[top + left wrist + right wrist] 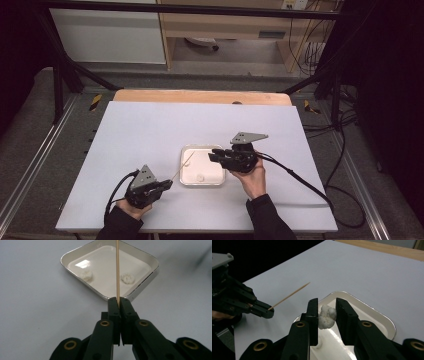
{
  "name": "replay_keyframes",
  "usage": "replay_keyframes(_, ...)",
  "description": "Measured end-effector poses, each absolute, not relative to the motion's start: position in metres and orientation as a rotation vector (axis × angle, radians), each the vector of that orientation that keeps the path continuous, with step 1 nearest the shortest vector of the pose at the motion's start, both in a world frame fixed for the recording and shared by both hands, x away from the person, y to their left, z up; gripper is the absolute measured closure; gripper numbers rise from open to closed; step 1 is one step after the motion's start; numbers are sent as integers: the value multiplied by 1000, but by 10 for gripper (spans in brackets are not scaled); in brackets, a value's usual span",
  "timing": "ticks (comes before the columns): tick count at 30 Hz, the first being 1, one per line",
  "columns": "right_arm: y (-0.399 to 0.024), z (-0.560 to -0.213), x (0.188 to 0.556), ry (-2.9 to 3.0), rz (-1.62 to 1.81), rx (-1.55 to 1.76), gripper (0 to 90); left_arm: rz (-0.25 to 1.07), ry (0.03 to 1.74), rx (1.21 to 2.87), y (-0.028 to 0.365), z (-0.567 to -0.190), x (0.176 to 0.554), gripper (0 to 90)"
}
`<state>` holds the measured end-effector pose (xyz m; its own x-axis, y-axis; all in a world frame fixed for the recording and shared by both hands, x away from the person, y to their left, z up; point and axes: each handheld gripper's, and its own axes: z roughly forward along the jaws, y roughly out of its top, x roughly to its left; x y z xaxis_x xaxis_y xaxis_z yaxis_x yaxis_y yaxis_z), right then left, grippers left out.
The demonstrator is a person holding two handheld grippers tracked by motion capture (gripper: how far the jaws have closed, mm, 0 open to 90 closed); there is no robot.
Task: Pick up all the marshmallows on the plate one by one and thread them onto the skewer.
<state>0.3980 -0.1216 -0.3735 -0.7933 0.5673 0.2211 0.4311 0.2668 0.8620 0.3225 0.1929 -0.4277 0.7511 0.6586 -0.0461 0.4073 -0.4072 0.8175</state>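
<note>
A shallow white square tray (186,179) lies near the middle of the white table cover. My left gripper (118,301) is shut on the butt of a thin wooden skewer (117,270), which points over the tray. Two white knobbly lumps (86,275) (127,278) lie in the tray (145,257). My right gripper (326,312) hangs above the tray (372,312) and is shut on a third white lump (326,316), held clear of the tray floor. In the high view the right gripper (215,155) hovers over the tray's right side, while the left gripper (166,185) sits at its lower left with the skewer (183,165).
The white cover (150,130) spans a wooden table (200,96). Black cables trail from both grippers, the right one's (300,180) across the cover. Metal frame legs and floor rails flank the table. In the right gripper view, the left gripper (265,311) and its skewer (289,295) lie close by.
</note>
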Motion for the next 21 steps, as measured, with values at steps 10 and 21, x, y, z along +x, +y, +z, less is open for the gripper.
replay_keyframes(10, -126, -363, 399, 2336, 1721, 976, 739, 349, 782, 2051, 189, -428, 321, 881)
replay_keyframes(21, -122, -364, 407, 2319, 1859, 1037, 741, 356, 755, 2039, 185, -427, 318, 881)
